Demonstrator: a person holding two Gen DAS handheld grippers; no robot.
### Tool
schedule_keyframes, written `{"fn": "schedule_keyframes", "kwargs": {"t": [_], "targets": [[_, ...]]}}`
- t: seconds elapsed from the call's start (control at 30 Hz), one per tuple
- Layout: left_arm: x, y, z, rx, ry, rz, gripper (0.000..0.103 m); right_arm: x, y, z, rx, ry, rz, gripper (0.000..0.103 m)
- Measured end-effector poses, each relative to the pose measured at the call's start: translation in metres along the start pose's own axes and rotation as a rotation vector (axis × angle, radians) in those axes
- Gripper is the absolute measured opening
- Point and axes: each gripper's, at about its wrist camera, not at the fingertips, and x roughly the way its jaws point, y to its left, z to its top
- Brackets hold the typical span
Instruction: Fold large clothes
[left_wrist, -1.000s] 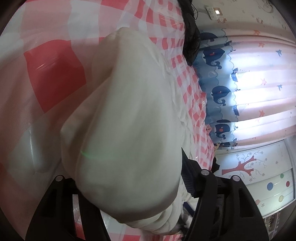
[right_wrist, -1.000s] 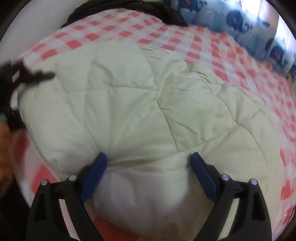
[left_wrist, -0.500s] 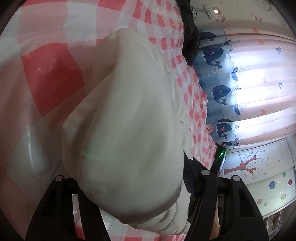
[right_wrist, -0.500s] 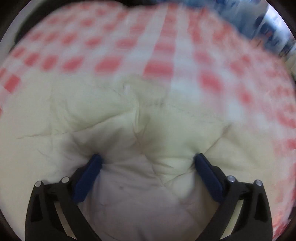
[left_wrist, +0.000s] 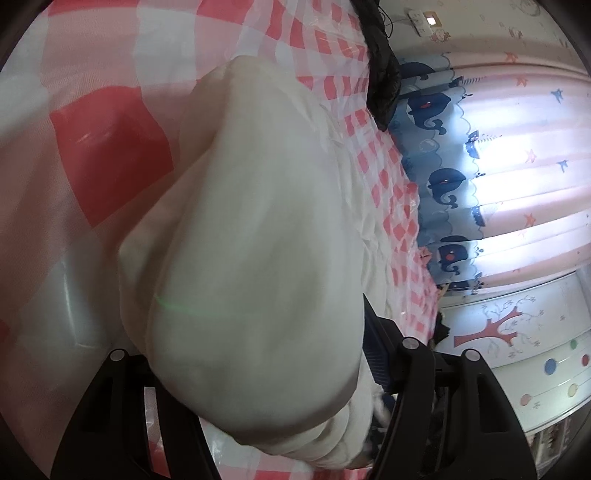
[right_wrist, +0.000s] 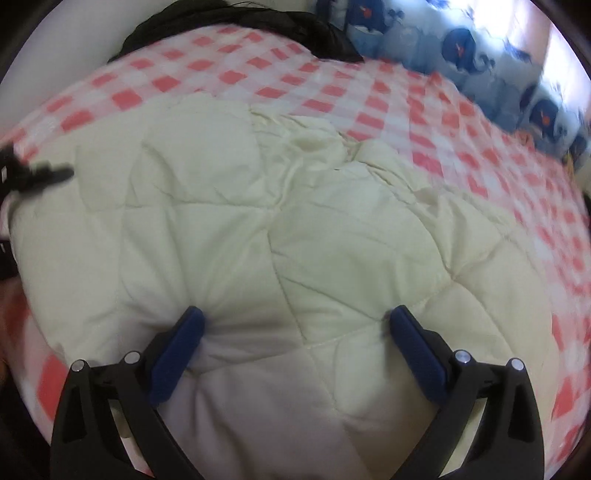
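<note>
— Why is your left gripper (left_wrist: 258, 373) clamped on that cream quilted padded garment (right_wrist: 258, 236)?
— It anchors the thick edge on the red-checked bed (right_wrist: 480, 155) while your right gripper (right_wrist: 295, 325) — jaws wide, having just opened — straddles the padding.

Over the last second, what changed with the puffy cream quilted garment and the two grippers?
The right gripper swung out over the far checked part of the red-and-white checked cover and came back to about where it was; its jaws have just been opening, standing wide with the puffy cream quilted garment bulging between them. The left gripper stayed put, clamped on a thick fold of the garment.
</note>
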Motion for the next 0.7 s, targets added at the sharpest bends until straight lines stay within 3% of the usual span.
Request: {"fn": "schedule_keyframes", "kwargs": {"t": [0.1,0.2,0.27,0.4,0.57,0.7], "targets": [[-0.001,-0.004,0.001,0.020,-0.011,0.011,0.060,-0.030,0.003,0.000,0.024,-0.091,0.005,0.097],[-0.004,-0.015,-0.001,0.083,-0.040,0.033,0.055,-0.011,0.022,-0.014,-0.035,-0.008,0.006,0.097],[-0.007,-0.028,-0.004,0.155,-0.068,0.050,0.048,-0.004,0.019,-0.020,-0.019,-0.055,0.012,0.097],[-0.016,-0.052,-0.012,0.263,-0.101,0.080,0.042,-0.004,0.019,-0.020,-0.008,-0.056,0.013,0.097],[-0.030,-0.110,-0.034,0.433,-0.131,0.080,0.039,0.001,0.013,-0.020,-0.014,-0.067,0.033,0.097],[-0.031,-0.176,-0.070,0.653,-0.125,0.099,0.039,0.000,0.008,-0.021,-0.007,-0.043,0.069,0.097]]}}
